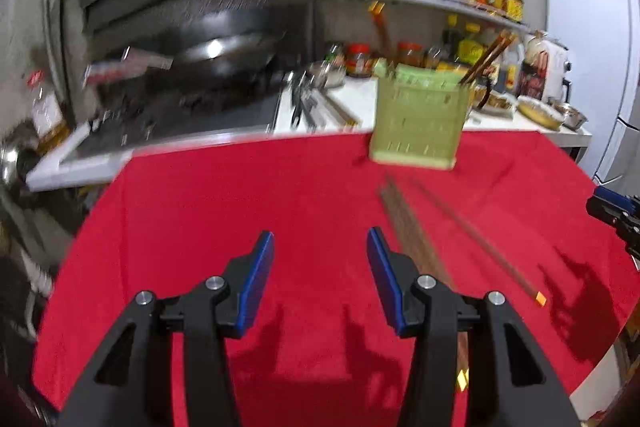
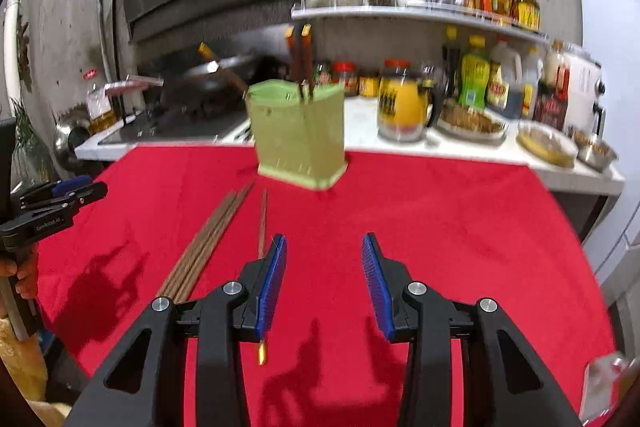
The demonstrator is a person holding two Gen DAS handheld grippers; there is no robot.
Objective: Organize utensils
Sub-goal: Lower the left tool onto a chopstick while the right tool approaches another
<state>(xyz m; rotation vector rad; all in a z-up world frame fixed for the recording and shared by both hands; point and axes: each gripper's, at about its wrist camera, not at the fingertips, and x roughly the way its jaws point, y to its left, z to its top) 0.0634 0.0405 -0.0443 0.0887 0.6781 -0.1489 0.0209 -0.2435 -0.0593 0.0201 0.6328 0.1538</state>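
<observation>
Left wrist view: the left gripper [image 1: 320, 279] hangs over the red cloth [image 1: 200, 219] that covers the desk, its jaws apart with nothing but cloth between them. The green utensil holder [image 1: 418, 119] stands at one o'clock from the jaws, at the far edge of the cloth, with chopsticks already upright in it. A bundle of loose chopsticks [image 1: 404, 227] lies flat on the cloth just right of the right jaw, running from the holder's foot toward the camera and passing under that jaw's linkage; a single chopstick [image 1: 480, 243] lies apart at two to three o'clock, its orange tip nearest the camera. The right gripper [image 1: 616, 215] shows at the three o'clock rim. Right wrist view: the right gripper [image 2: 324, 279] likewise has its jaws apart and empty. The holder [image 2: 300, 135] stands at twelve o'clock, two chopsticks upright in it; the bundle [image 2: 204, 243] lies at ten o'clock, and the single chopstick [image 2: 263, 223] runs under the left jaw, its orange tip emerging below. The left gripper [image 2: 60, 203], held in a hand [image 2: 24, 277], is at nine o'clock. Judged step: both grippers are between picks, approaching the loose chopsticks. The next move calls for lowering the jaws astride a stick, closing across its shaft, then lifting and upending it into the holder.
</observation>
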